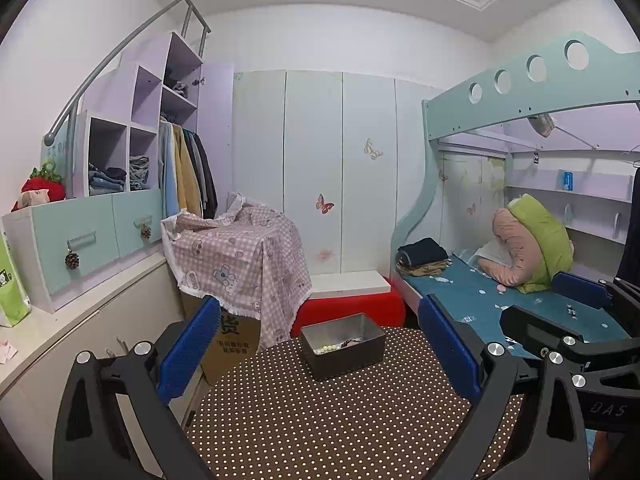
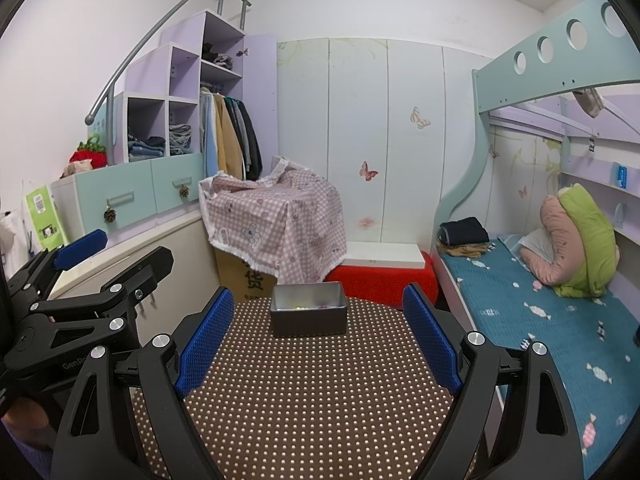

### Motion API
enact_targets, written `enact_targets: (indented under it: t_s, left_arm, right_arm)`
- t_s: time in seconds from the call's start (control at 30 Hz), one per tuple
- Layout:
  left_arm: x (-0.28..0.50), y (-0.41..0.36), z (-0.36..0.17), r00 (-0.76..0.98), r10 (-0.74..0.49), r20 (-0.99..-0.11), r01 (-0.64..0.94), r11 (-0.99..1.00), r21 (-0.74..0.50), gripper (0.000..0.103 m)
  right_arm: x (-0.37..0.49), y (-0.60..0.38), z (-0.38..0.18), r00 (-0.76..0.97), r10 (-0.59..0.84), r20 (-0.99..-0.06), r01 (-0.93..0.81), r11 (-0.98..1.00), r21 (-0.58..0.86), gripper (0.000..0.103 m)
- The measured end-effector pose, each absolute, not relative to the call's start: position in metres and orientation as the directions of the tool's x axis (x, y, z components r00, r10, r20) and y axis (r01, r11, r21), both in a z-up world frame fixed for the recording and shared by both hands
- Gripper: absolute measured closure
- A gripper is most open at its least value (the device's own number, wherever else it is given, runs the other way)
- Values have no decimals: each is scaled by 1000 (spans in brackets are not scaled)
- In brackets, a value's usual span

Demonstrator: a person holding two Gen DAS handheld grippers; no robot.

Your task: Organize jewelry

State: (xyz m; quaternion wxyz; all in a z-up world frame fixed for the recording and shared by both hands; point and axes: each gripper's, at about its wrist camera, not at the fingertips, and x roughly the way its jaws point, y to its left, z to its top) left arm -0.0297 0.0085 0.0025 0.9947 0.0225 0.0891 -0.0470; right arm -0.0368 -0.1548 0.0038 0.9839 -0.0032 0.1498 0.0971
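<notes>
Jewelry in metal box, polka-dot table, bedroom bunk bed

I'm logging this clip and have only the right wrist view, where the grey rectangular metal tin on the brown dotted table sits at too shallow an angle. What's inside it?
Observer: The left wrist view looks down into the grey rectangular metal tin. A strand of round white beads lies on its floor.
Operator: Anything else in there?
Observer: A darker beaded piece lies beside the white beads. It's too small to tell what kind.
Operator: Is the left gripper holding anything?
Observer: No. The left gripper is open, with nothing between its blue pads.
</notes>
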Motion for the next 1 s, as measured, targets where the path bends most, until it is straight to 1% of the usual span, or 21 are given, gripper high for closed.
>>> enact_targets:
  t_s: [1.0]
  left_arm:
    - [-28,10,1,980,-89,-179,98,995,38,7]
  right_arm:
    - [-37,-156,4,936,190,-295,-191,981,24,20]
